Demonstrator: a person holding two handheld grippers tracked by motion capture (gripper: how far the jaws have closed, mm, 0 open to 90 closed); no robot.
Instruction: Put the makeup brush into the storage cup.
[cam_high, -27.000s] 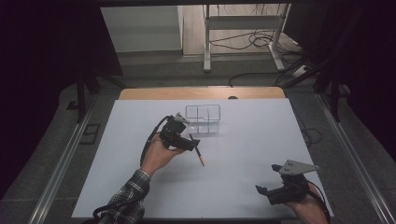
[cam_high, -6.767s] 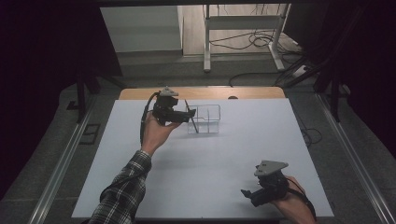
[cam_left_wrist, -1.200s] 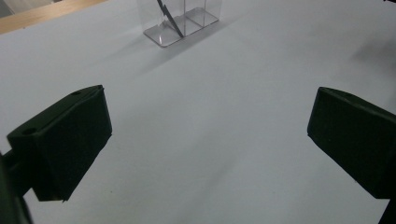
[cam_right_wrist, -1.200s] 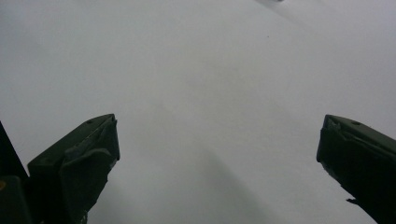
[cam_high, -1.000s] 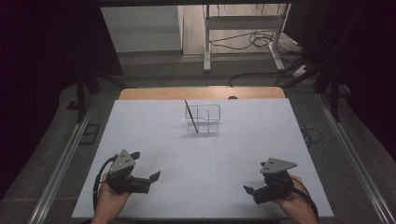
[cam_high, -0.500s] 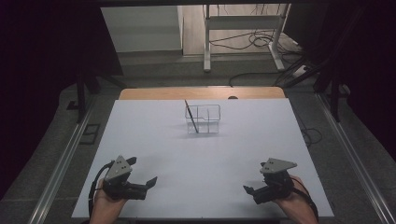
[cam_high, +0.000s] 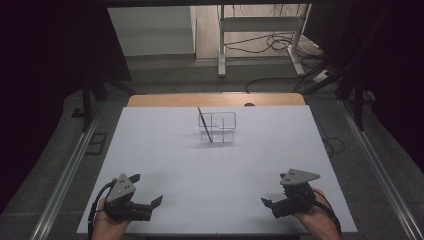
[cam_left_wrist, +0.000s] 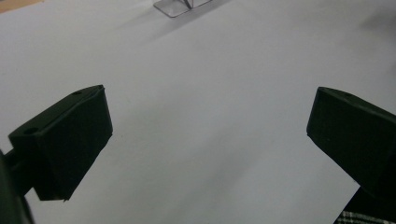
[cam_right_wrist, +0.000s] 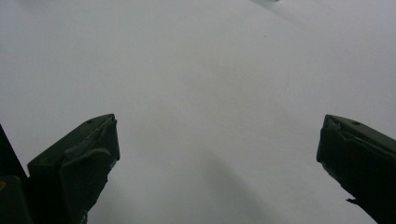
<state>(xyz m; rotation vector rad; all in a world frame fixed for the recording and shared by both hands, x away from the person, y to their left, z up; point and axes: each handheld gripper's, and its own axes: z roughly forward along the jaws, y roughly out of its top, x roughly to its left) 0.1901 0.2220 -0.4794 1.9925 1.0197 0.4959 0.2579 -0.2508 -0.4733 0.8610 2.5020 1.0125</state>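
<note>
I hold my left gripper (cam_high: 147, 200) low over the near left corner of the white bench (cam_high: 165, 150), and its jaws stand wide apart with nothing between them. In the left gripper view the two black jaws frame bare white surface, and the foot of the clear organiser (cam_left_wrist: 180, 7) peeks in at the top edge, far ahead of me. My right gripper (cam_high: 270, 204) sits over the near right corner of the bench, its jaws likewise spread wide and empty; the right gripper view has plain white bench between them. Each gripper carries a grey three-cornered plate on top, and my hands wrap the handles from below.

The clear organiser (cam_high: 218, 127) stands toward the far middle of the bench, well apart from both grippers. It is a small see-through box with a divider that splits it into compartments. A dark pencil (cam_high: 205, 124) leans inside it, in the left part, its lower end down near the front of the box and its upper end tilted up and to the left, rising above the rim. I cannot tell whether its lower tip touches the floor of the box or the front wall.

Beyond the white sheet a strip of the wooden bench top (cam_high: 215, 99) shows at the far edge.
</note>
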